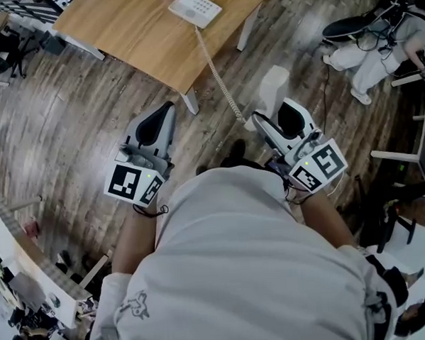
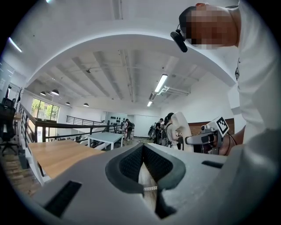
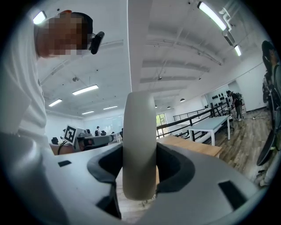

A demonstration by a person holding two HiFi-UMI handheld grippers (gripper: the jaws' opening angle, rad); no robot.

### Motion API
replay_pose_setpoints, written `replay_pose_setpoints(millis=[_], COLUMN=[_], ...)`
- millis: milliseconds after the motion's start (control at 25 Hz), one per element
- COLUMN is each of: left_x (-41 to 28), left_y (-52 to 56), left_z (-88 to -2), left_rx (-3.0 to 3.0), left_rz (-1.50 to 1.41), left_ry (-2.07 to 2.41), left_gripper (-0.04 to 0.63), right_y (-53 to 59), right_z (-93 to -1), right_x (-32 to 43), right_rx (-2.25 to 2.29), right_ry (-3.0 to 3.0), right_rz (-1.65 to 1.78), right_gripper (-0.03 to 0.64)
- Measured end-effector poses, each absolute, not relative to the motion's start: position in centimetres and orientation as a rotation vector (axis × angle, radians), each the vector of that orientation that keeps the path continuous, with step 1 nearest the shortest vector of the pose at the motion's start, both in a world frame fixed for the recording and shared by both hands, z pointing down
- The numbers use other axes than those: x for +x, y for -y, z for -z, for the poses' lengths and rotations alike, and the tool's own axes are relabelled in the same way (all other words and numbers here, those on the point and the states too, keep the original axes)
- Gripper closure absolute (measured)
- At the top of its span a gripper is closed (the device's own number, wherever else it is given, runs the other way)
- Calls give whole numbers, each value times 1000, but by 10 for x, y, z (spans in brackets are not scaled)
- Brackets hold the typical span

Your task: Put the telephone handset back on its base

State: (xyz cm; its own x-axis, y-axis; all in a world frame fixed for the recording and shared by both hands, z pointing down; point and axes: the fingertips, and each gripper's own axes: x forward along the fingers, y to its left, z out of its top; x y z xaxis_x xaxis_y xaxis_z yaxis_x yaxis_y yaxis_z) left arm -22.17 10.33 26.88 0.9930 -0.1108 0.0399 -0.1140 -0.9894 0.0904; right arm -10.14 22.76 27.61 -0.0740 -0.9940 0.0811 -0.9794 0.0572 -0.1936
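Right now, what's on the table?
The visible part of the table holds only the base, by an edge. Its cord drops to the handset in the right tongs. The far side is out of frame.

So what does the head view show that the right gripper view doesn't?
Only the head view shows the telephone base, which sits on the wooden table. Only the right gripper view shows the ceiling lights and, close up, how the handset is clamped from both sides. Both views show the right hand-held gripper holding that handset, and the table.
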Motion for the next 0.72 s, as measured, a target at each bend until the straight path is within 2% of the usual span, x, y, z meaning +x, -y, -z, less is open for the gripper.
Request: replay_pose_setpoints(millis=[440,720], left_x=[-96,-43], left_y=[-105,-111], left_z=[-275,-279], left_rx=[3034,3027], left_rz=[-68,-88], left_ry=[171,158], left_gripper=[589,589], right_y=[-219,-220], right_z=[-290,-296], right_x=[13,63], right_rx=[-2041,-2022], right_ry=[-2273,-2265], right_rz=[326,357], right_gripper=[394,396])
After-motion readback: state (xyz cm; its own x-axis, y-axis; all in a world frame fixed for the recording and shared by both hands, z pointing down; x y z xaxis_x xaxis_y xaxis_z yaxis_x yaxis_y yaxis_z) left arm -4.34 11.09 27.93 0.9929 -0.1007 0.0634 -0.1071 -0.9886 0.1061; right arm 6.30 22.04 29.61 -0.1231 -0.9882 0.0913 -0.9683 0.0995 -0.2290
